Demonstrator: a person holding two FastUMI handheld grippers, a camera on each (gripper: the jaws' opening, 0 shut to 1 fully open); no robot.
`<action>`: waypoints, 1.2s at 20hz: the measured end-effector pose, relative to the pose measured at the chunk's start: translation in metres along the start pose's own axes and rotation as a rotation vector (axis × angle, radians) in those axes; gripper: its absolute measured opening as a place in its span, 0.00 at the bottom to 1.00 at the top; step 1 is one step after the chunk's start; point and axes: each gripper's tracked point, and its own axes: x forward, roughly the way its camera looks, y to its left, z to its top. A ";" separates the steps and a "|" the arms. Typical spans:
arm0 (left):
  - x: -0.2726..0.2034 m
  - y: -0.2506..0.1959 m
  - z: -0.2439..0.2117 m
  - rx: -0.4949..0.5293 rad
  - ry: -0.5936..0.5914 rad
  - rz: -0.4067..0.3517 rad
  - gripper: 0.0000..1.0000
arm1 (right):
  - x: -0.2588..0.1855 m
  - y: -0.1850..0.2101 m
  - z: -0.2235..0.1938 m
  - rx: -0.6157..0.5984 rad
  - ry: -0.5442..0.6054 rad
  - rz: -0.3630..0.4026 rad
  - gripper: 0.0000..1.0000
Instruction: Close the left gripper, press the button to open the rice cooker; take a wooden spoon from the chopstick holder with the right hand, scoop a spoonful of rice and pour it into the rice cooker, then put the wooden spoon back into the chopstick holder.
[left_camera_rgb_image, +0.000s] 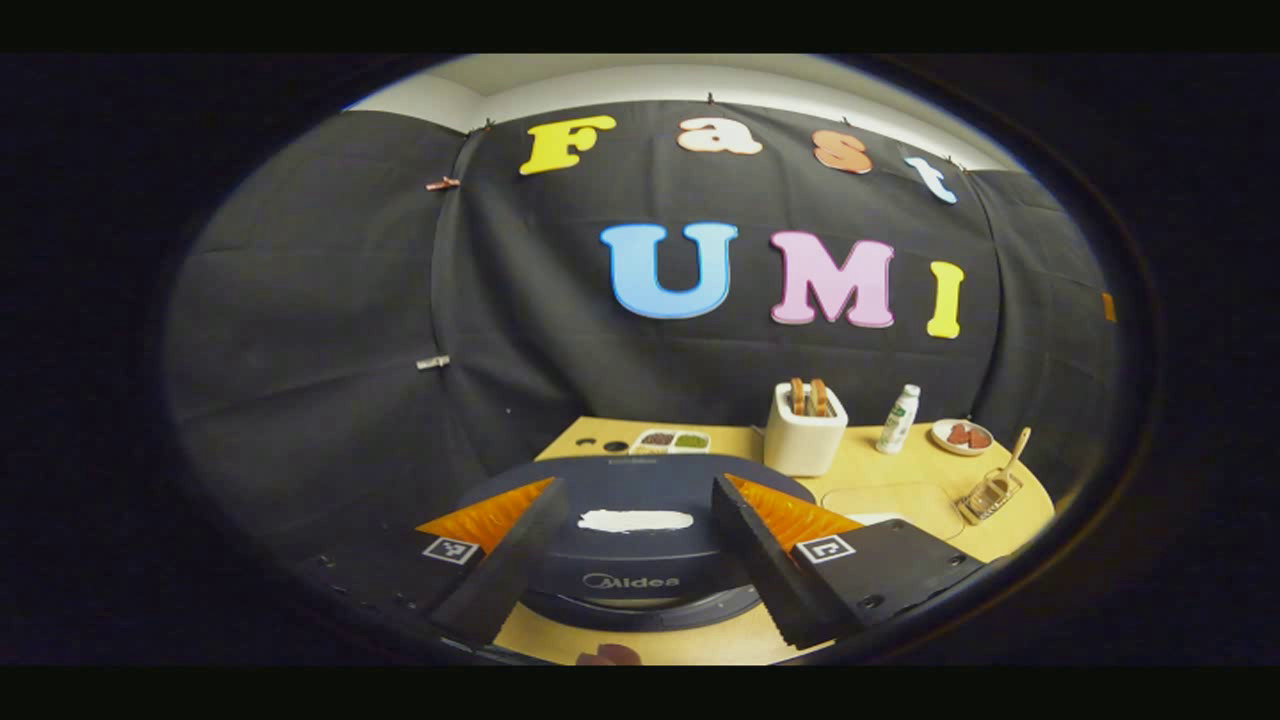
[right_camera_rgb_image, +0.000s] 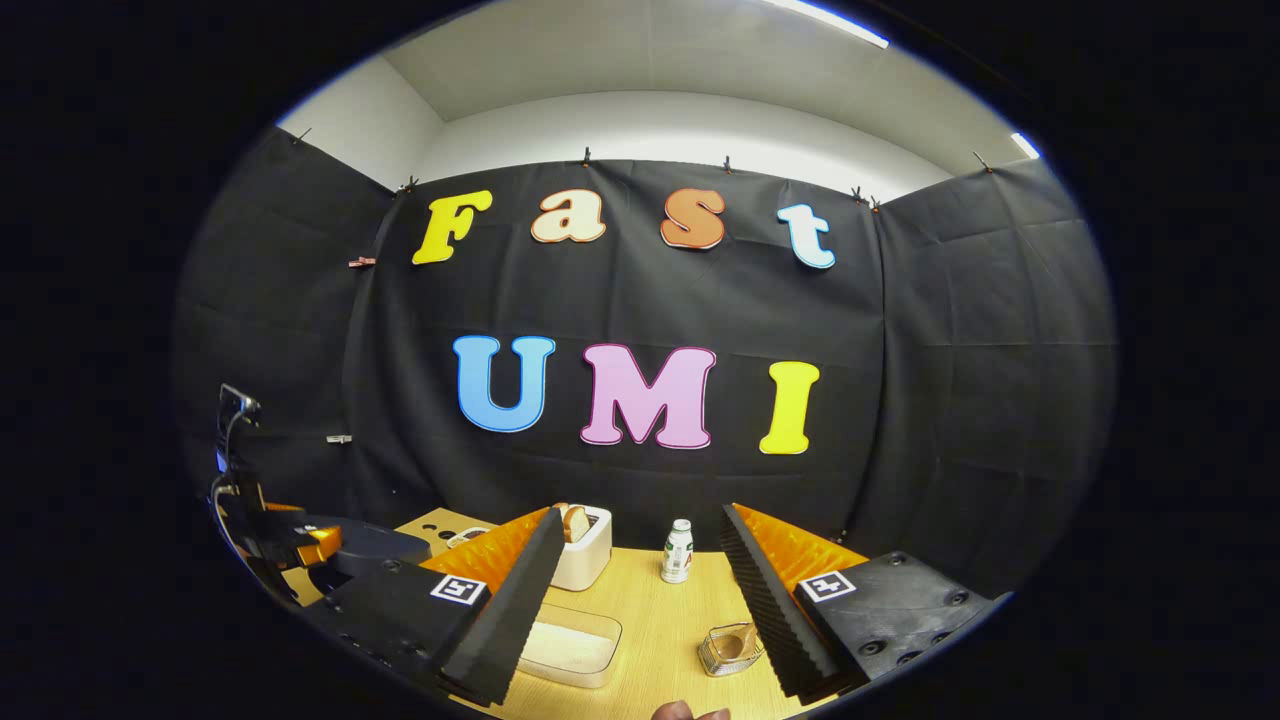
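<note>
Two claws are held level above the worktop (right_camera_rgb_image: 660, 640), each spread wide and holding nothing. The left claw (left_camera_rgb_image: 640, 560) is poised over the closed rice cooker (left_camera_rgb_image: 630, 545) at the left edge. The right claw (right_camera_rgb_image: 640, 610) is aimed between rice container (right_camera_rgb_image: 565, 648) and chopstick holder (right_camera_rgb_image: 728, 648). A toaster (left_camera_rgb_image: 803, 432), a bottle (left_camera_rgb_image: 898, 420) and the wooden spoon (left_camera_rgb_image: 1016, 452) are seen farther back.

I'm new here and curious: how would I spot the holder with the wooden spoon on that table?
Start at the white toaster at the back of the light wooden table. Go right, past the upright white bottle and the small plate, to the table's edge. The metal wire chopstick holder sits there, alone with a wooden spoon handle sticking up.
</note>
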 end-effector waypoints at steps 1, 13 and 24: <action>-0.001 0.000 -0.008 0.001 0.009 0.001 0.97 | -0.001 -0.002 -0.001 0.000 0.001 -0.002 0.97; 0.000 -0.001 -0.058 0.013 -0.045 -0.005 1.00 | -0.006 -0.005 -0.008 0.007 0.038 0.002 0.97; 0.001 -0.001 -0.064 0.027 -0.086 0.014 0.99 | -0.004 -0.007 -0.008 0.017 0.040 0.001 0.97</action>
